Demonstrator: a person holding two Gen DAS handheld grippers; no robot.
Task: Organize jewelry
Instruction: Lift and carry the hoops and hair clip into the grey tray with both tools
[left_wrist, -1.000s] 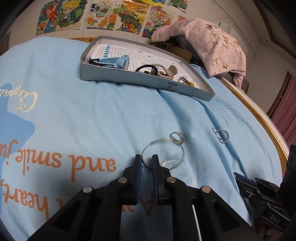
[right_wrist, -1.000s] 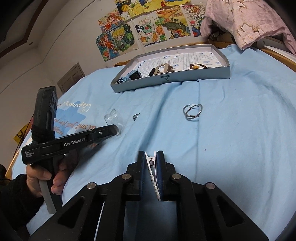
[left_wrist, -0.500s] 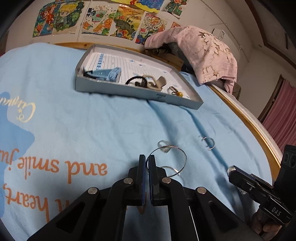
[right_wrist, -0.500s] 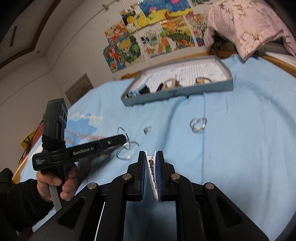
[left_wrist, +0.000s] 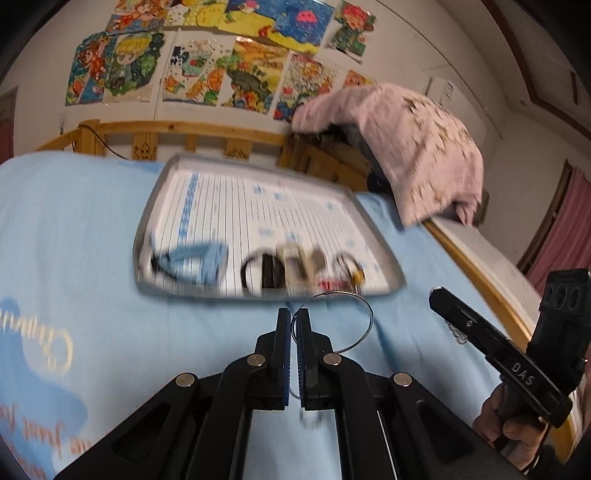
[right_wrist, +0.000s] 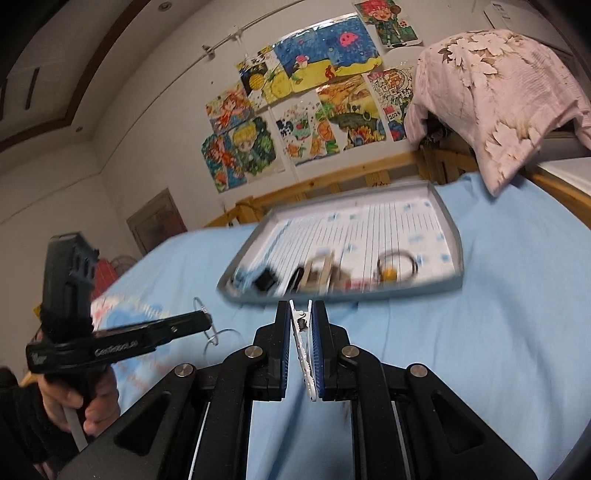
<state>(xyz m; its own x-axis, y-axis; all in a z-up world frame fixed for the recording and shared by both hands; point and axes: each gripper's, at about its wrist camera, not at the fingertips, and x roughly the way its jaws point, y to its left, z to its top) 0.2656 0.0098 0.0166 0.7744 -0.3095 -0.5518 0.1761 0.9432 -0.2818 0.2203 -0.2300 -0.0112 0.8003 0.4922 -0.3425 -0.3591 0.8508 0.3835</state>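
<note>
Pinching a thin silver hoop (left_wrist: 334, 321), the left gripper (left_wrist: 294, 332) is squeezed tight on the hoop's left edge and holds it up above the blue bed sheet (left_wrist: 92, 266). The rest of the ring sticks out toward 2 o'clock from the fingertips. In the right wrist view the same hoop (right_wrist: 218, 334) shows at the tip of that gripper (right_wrist: 207, 319), down at 9 o'clock.

The right gripper (right_wrist: 301, 325) is clamped on a white hair clip (right_wrist: 303, 350), which stands on its edge between the blue pads (right_wrist: 282, 350). In the left wrist view this gripper (left_wrist: 437, 295) comes in from 4 o'clock, and you cannot tell there how its fingers stand.

The grey tray (left_wrist: 155, 206) lies on the sheet at 12 o'clock from both grippers, just past their tips. Its low front wall is between the grippers and the things inside. Along that front side sit a blue clip (left_wrist: 199, 258), a black band (left_wrist: 258, 269), a tan clip (left_wrist: 299, 258) and a ring with a yellow bead (right_wrist: 393, 269), all blurry. The back half of the tray shows only lined paper.

Behind the tray at 1 o'clock a pink flowered cloth (right_wrist: 491, 99) hangs over something dark. Colourful drawings (left_wrist: 207, 55) are stuck on the wall at 12 o'clock, above a wooden bed rail (left_wrist: 184, 136).
</note>
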